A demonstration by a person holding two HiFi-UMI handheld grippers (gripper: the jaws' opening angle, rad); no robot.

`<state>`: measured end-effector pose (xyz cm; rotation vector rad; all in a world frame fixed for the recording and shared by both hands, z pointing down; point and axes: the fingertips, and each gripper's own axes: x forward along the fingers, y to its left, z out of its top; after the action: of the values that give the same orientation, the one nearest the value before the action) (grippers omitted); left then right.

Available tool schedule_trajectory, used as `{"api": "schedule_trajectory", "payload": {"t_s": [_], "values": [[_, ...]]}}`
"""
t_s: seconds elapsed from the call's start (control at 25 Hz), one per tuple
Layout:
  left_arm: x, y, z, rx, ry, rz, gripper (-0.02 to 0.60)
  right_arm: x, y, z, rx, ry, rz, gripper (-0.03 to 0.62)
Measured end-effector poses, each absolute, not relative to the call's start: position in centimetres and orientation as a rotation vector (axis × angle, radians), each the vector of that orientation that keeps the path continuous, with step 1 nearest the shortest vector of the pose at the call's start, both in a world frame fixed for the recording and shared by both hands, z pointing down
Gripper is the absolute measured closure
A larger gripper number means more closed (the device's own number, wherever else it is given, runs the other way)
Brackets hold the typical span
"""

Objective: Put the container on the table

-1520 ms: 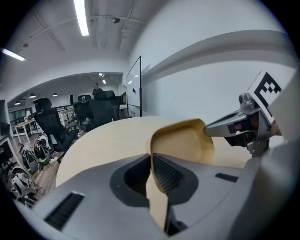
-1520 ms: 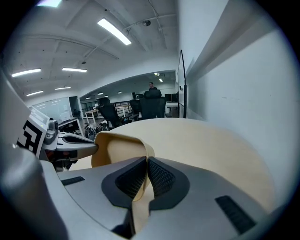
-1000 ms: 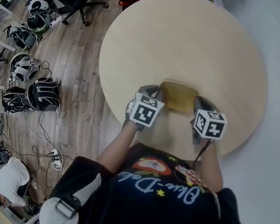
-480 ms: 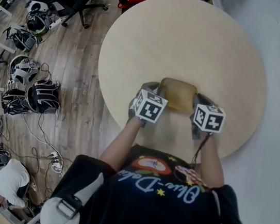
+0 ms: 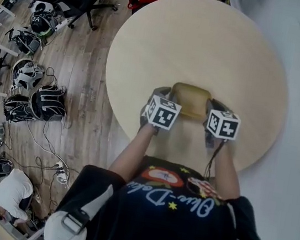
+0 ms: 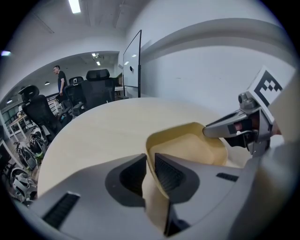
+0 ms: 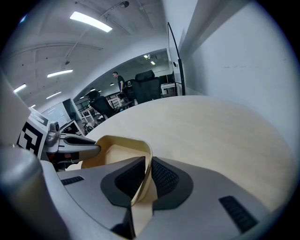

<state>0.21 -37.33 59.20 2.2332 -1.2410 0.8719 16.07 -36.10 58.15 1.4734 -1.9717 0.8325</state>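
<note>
Two-sided hold: left claw [image 6: 149, 164] clenched on the container [image 5: 190, 101] left wall, right claw [image 7: 146, 174] clenched on its right wall. Container is over the near part of the bench [image 5: 205, 47] (resting or just above, can't tell). Carry looks nearly done; left to do: settle it flat, release both.

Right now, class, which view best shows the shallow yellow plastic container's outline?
The head view: the shallow yellow plastic container appears nearly whole from above, over the round wooden table. The left gripper view shows its inside and the rim the left gripper pinches; the right gripper view, the opposite rim in the right gripper.
</note>
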Motion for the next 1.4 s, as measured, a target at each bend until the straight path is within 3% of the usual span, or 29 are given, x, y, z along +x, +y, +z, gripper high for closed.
{"api": "schedule_trajectory", "payload": {"t_s": [1.0, 1.4], "values": [[-0.6, -37.8, 59.2, 2.197, -1.34, 0.836, 0.545, 16.4, -36.1, 58.7, 1.5, -1.974, 0.812, 0.525], [-2.1, -37.6, 57.6, 2.213, -1.416, 0.761, 0.515, 17.2, -35.7, 56.7, 1.58, -1.989, 0.767, 0.525]]}}
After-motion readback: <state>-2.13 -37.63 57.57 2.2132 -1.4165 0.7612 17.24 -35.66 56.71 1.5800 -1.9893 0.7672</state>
